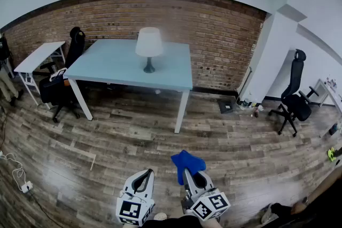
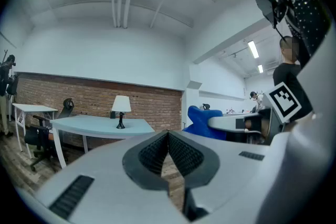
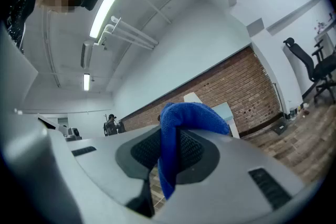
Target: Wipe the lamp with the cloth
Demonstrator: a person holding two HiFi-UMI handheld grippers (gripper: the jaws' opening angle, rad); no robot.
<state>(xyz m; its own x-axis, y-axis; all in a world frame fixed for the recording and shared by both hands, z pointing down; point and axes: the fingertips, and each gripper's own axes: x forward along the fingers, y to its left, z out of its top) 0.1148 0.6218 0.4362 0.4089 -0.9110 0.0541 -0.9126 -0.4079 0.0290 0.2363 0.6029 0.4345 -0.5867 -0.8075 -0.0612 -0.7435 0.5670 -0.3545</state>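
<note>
Now, right gripper: clamped on the blue cloth, with a fold bunched above the jaws.
Left gripper: jaws pressed together, nothing between them.
Cloth: likely soft, light and limp; this mid-fold hold leaves a loose pad for wiping.
Lamp: upright on the pale blue table by the brick wall, well apart from both grippers.
Handling: probably light and tippy, with a dentable shade; steady it at the dark base.
</note>
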